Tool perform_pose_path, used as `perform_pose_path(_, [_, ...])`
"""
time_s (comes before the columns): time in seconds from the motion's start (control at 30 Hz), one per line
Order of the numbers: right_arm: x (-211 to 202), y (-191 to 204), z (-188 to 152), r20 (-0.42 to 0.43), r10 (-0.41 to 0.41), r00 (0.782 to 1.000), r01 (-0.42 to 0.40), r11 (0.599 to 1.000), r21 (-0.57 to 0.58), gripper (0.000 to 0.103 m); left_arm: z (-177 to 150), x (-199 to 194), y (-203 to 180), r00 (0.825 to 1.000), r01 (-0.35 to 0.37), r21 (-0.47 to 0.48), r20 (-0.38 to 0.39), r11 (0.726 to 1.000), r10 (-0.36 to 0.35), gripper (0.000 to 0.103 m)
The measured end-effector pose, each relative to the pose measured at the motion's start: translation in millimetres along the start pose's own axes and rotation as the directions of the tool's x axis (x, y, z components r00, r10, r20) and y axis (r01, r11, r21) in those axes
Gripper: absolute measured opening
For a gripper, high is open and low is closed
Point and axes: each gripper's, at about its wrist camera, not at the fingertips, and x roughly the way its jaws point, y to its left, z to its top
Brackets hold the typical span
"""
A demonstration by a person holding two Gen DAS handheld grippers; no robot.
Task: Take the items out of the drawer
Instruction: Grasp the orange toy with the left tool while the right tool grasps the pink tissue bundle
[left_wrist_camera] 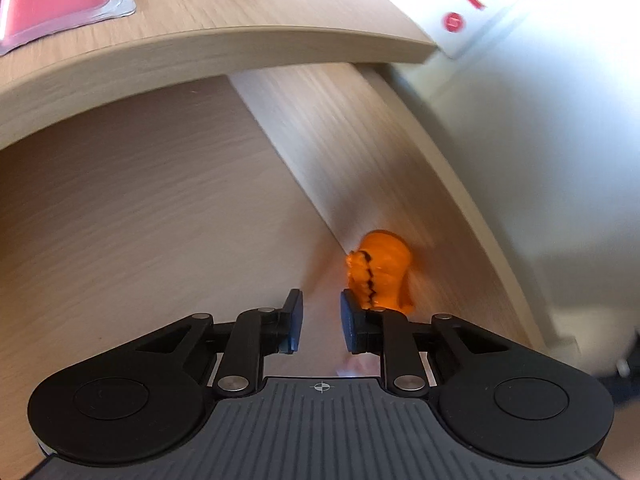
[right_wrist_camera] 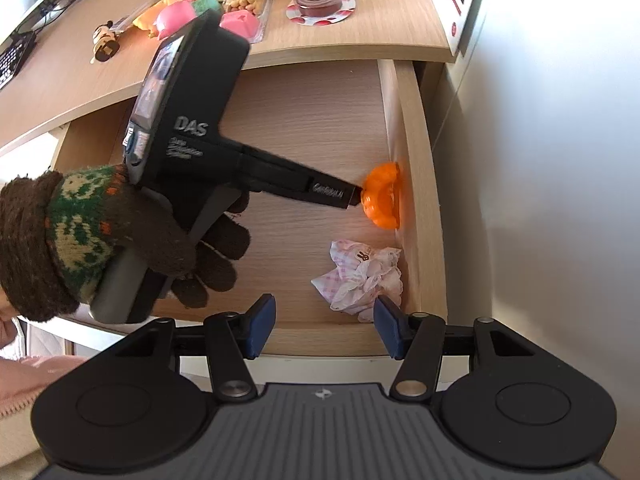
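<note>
I've got the left tool point(left_wrist_camera: 320, 326) narrowly apart, empty; orange toy point(left_wrist_camera: 380, 272) sits just ahead-right against drawer wall point(left_wrist_camera: 316, 152). Right tool point(right_wrist_camera: 325, 328) apart, farther.

My gloved left hand point(right_wrist_camera: 160, 236) angles its hand-held gripper point(left_wrist_camera: 321, 326) steeply downward, jaws narrowly apart; my right hand-held gripper point(right_wrist_camera: 325, 326) hovers, jaws half-spread, empty.
</note>
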Motion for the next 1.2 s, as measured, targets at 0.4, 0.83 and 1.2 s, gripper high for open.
perform_pose_path(0.4, [3.0, -0.1, 4.6, 0.000, 0.002, 1.000, -0.002, 1.000, -0.007, 0.054, -3.9, -10.4, 15.7, 1.000, -0.007, 0.039, -0.013, 0.999, 0.007, 0.023])
perform_pose_path(0.83, [4.3, 4.9, -0.1, -0.010, -0.008, 1.000, 0.008, 0.999, -0.040, 0.054, 11.3, 18.4, 5.1, 1.000, 0.008, -0.022, 0.013, 1.000, -0.008, 0.024])
perform_pose_path(1.2, [3.0, -0.6, 5.8, -0.012, -0.003, 1.000, 0.003, 0.999, -0.034, 0.054, 4.7, 8.8, 3.1, 0.996, -0.022, 0.074, -0.085, 0.997, 0.028, 0.012])
